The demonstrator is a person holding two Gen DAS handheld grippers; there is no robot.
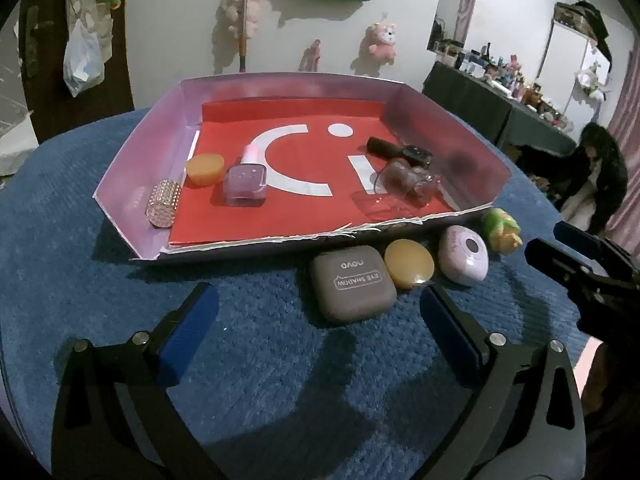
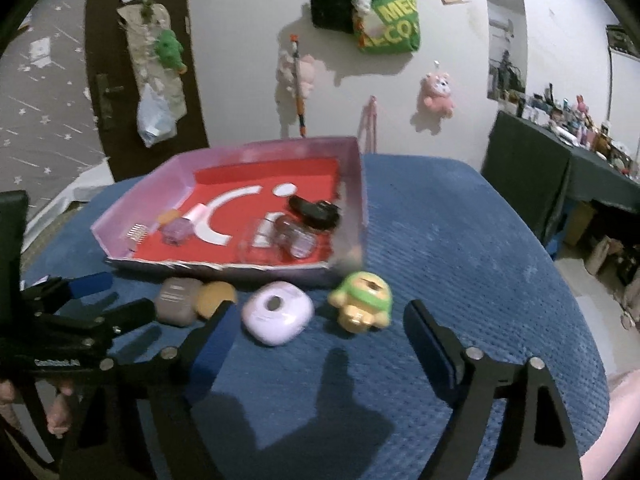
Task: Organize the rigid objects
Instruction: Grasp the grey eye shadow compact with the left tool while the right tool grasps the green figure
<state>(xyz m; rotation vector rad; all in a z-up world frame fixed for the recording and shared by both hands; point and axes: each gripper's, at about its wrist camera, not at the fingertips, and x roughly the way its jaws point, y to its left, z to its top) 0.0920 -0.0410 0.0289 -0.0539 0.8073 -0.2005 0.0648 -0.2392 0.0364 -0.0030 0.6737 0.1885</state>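
Observation:
A shallow pink tray point(image 1: 160, 120) with a red floor sits on the blue cloth point(image 1: 260, 360). In it lie a rhinestone tube point(image 1: 163, 202), an amber puck point(image 1: 205, 168), a purple nail polish bottle point(image 1: 245, 184), a clear bottle point(image 1: 408, 180) and a dark item point(image 1: 400, 151). In front of the tray lie a grey eyeshadow case point(image 1: 352, 283), an amber disc point(image 1: 409, 263), a lilac compact point(image 2: 277, 318) and a green-yellow toy point(image 2: 362, 300). My left gripper point(image 1: 318, 316) is open and empty just before the case. My right gripper point(image 2: 318, 334) is open and empty around the compact and toy.
The tray's front wall point(image 1: 280, 240) is torn down flat. A white wall with hanging plush toys point(image 2: 436, 94) and a green bag point(image 2: 390, 24) stands behind. A dark cluttered table point(image 2: 560, 164) stands to the right. The right gripper shows in the left wrist view point(image 1: 560, 248).

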